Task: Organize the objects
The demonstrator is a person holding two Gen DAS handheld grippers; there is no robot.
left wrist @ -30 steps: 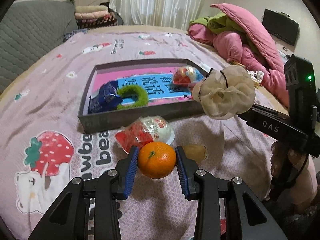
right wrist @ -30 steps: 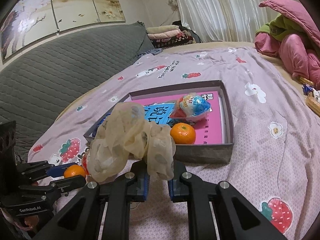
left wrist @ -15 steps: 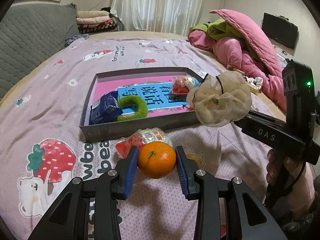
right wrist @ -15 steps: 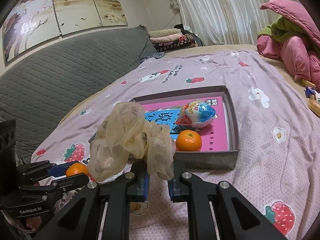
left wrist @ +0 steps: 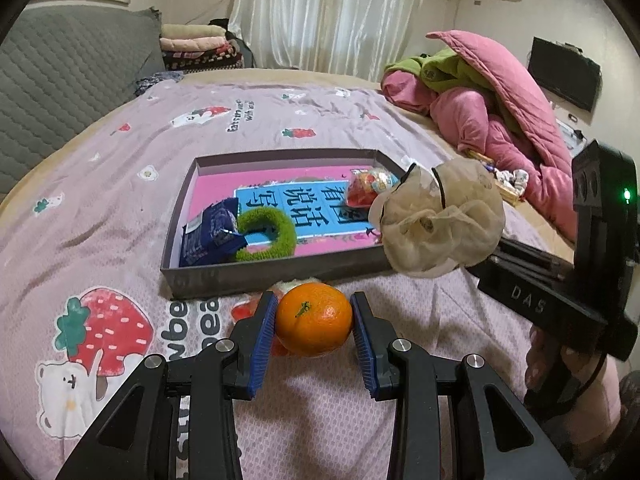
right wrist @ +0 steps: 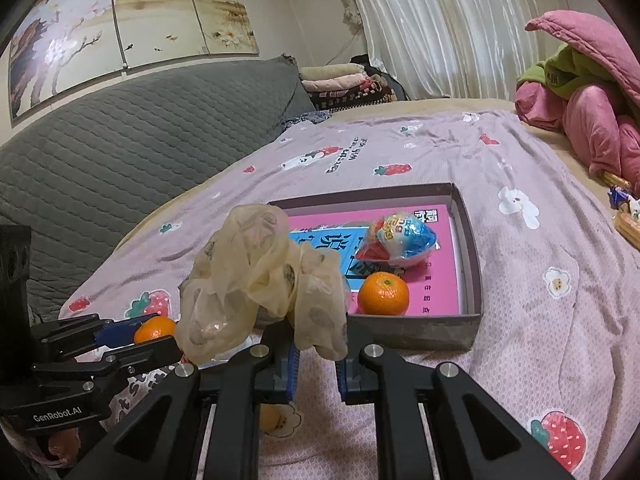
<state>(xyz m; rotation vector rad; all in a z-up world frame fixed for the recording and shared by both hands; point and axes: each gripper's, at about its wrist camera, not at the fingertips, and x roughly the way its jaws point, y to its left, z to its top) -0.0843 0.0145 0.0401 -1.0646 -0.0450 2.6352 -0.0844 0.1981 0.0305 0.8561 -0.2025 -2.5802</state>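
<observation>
Left gripper [left wrist: 313,322], pads pressed on either side of a held orange [left wrist: 314,319]; the fruit is lifted clear of the bedspread [left wrist: 120,184], stem dimple turned toward the camera, just short of the near wall of the tray [left wrist: 276,272]. A red-and-clear packet [left wrist: 248,310] lies on the bedspread under the orange, against that wall; its outline is mostly hidden. Right gripper [right wrist: 316,354], pinching a beige scrunchie [right wrist: 260,280] that bunches above the fingers, held near the tray's near right corner in the left wrist view; whether it hangs over the tray interior cannot be told. Inside the tray, near to far: a blue packet [left wrist: 212,232] with a green fuzzy ring [left wrist: 266,232] touching it, opening facing the packet; a second orange [right wrist: 383,294] at the near wall, stem up; a wrapped egg-shaped toy [right wrist: 400,240], long axis running across the tray. Beyond the tray, pink bedding [left wrist: 500,104].
</observation>
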